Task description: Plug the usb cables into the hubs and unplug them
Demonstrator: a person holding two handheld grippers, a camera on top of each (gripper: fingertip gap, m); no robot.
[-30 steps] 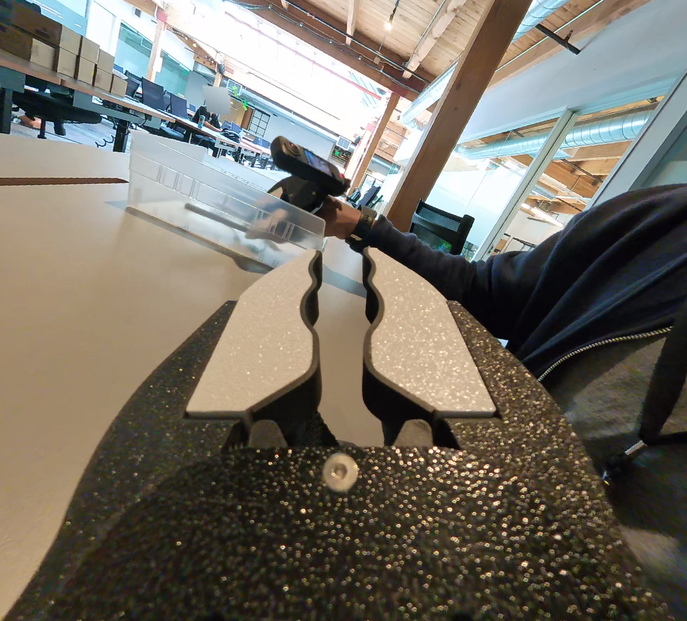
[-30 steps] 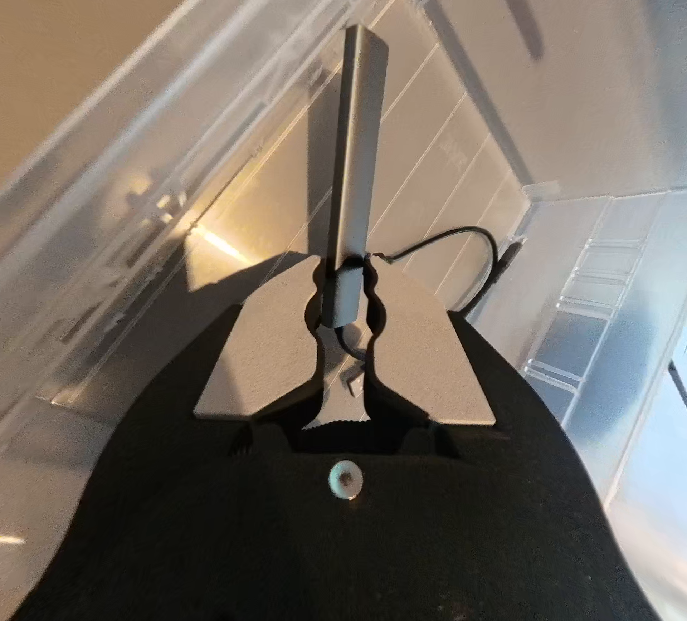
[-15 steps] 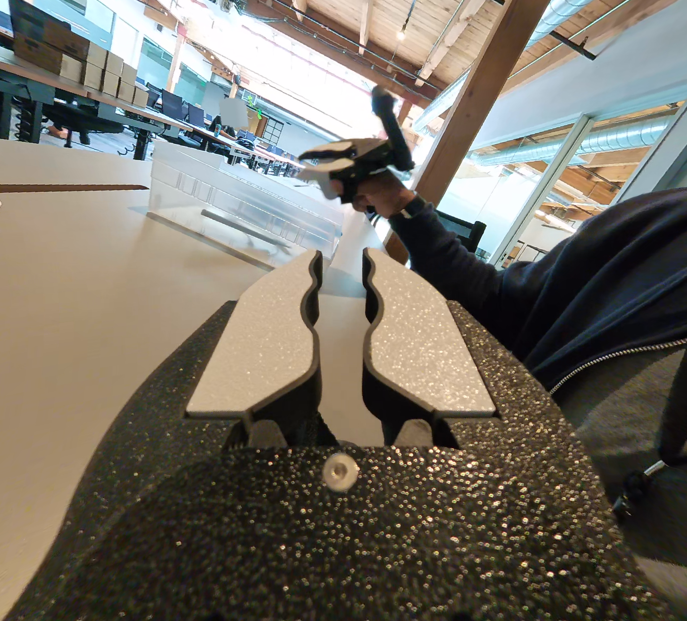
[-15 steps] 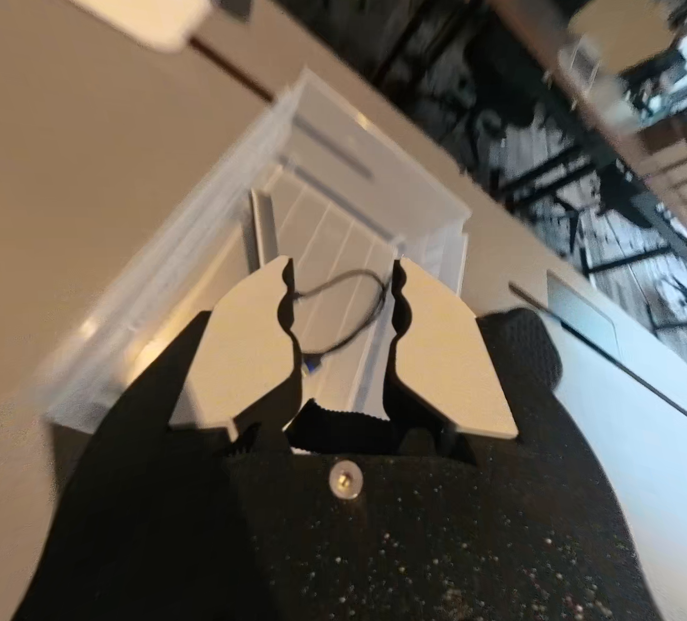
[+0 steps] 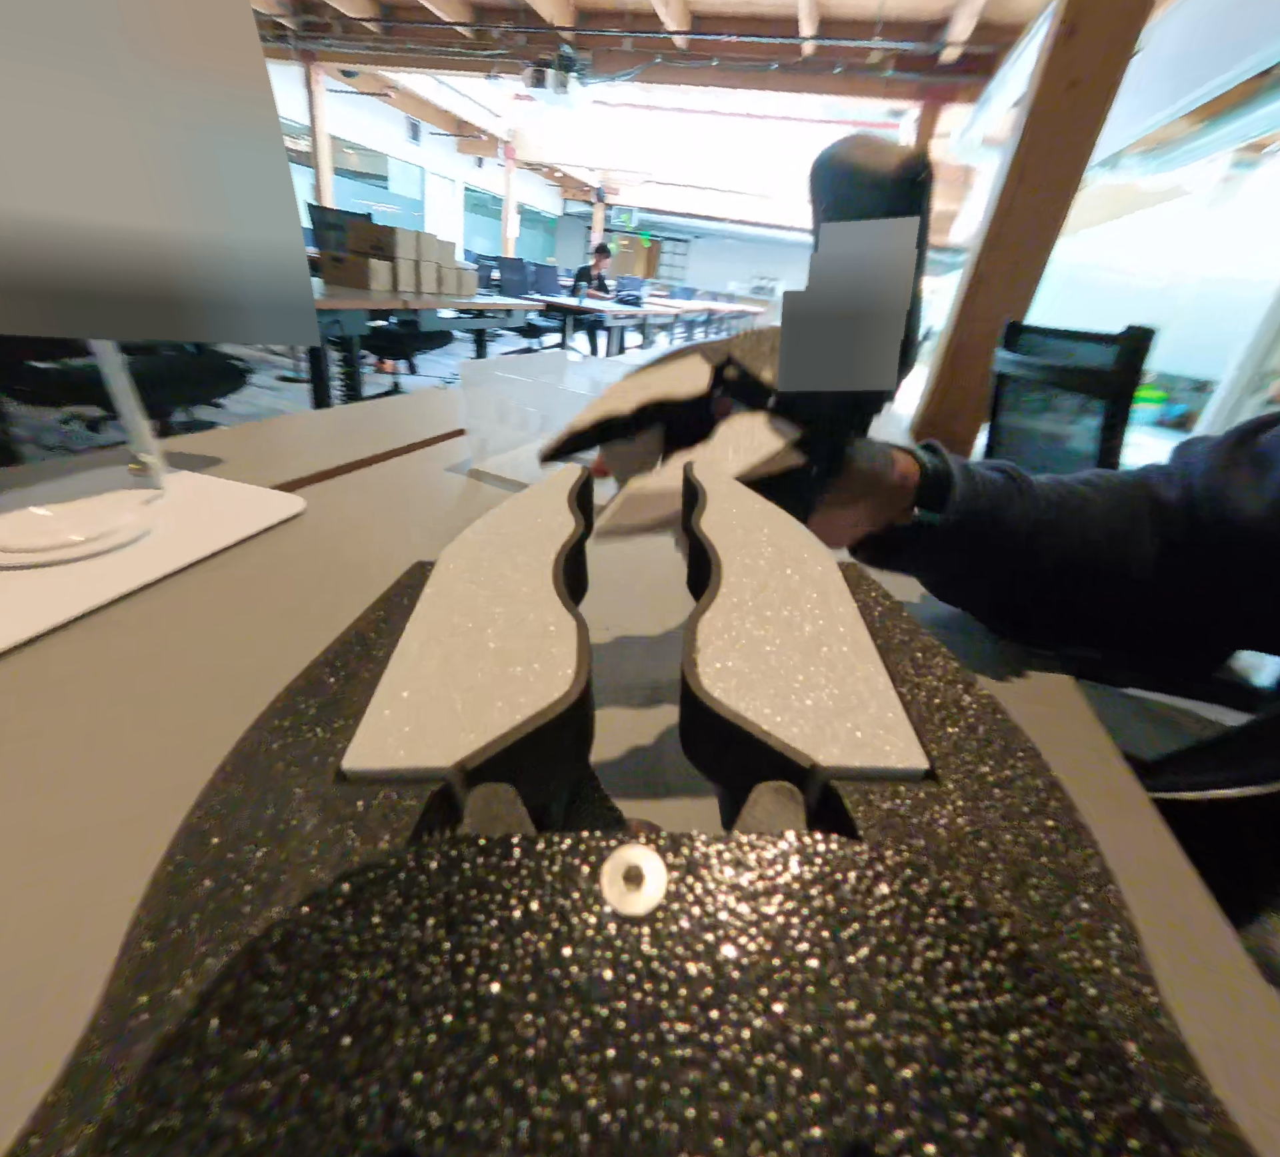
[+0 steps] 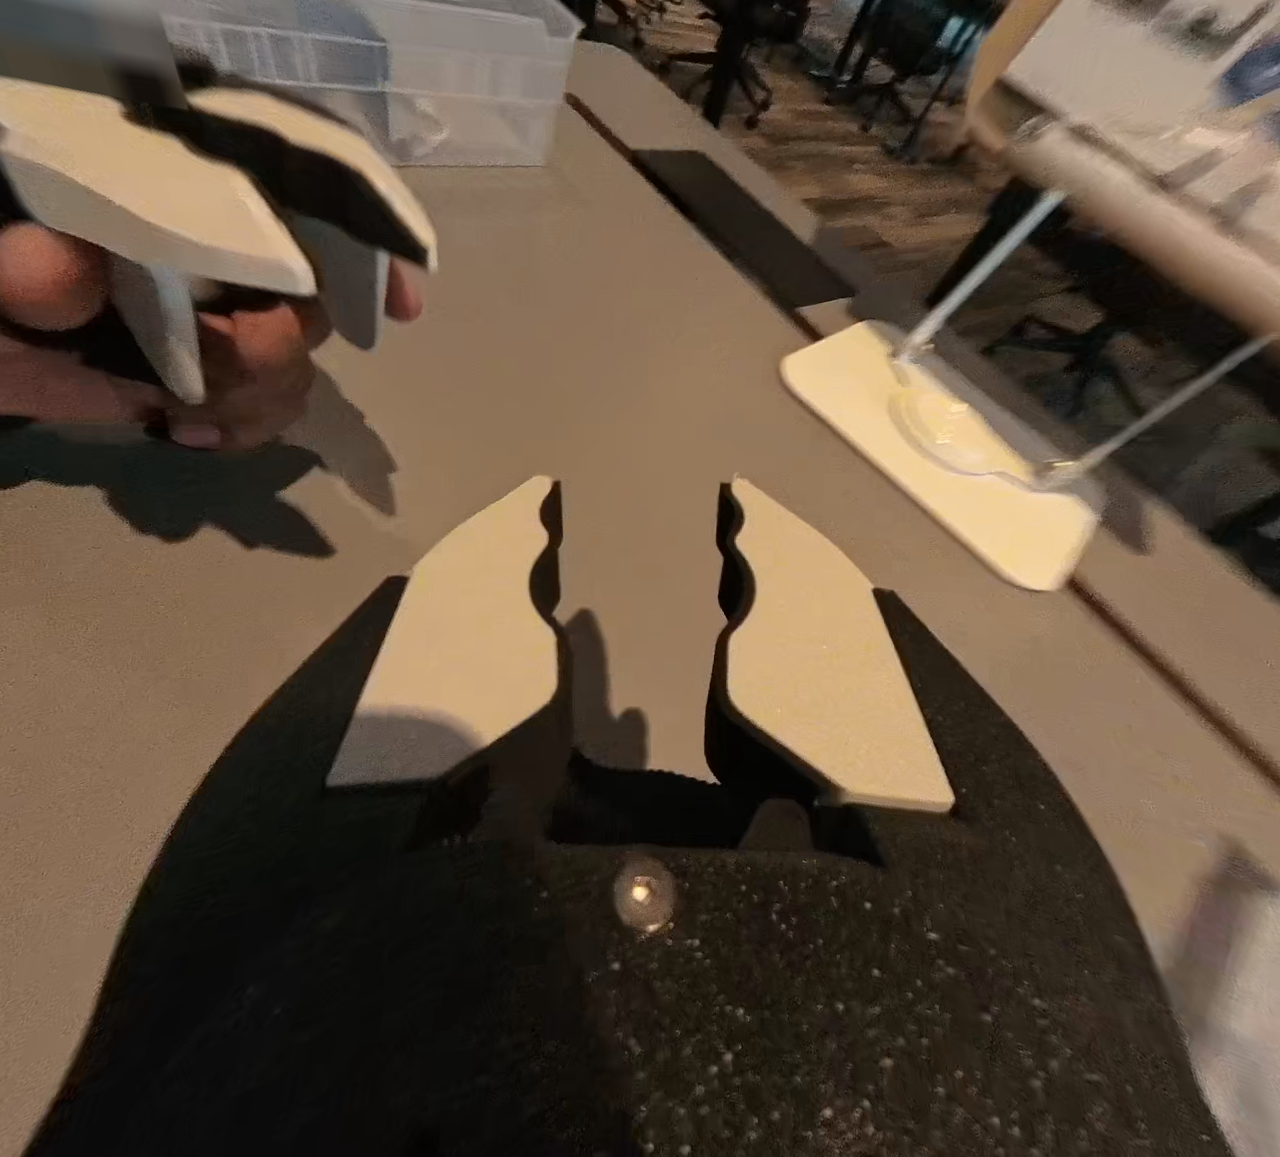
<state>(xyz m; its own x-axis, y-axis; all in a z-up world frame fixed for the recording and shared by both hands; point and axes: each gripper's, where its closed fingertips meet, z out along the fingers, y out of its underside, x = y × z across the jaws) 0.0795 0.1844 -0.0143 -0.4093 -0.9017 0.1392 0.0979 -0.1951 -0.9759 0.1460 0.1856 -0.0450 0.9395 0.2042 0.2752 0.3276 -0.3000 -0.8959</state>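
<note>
Hovering over the grey table (image 6: 609, 327), both grippers are empty: the right gripper (image 6: 638, 487) with a wide gap between its fingers, the left gripper (image 5: 636, 480) with a narrower one. No hub or cable is discernible; the clear bin (image 6: 429, 36) sits beyond, near a white stand (image 6: 970, 473).

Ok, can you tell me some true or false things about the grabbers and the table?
1. The right gripper holds a hub. False: it is open and empty.
2. The left gripper is open and empty. True.
3. The clear bin sits on the table. True.
4. A white stand base lies on the table. True.
5. A cable lies between the right gripper's fingers. False: only bare table shows there.
</note>
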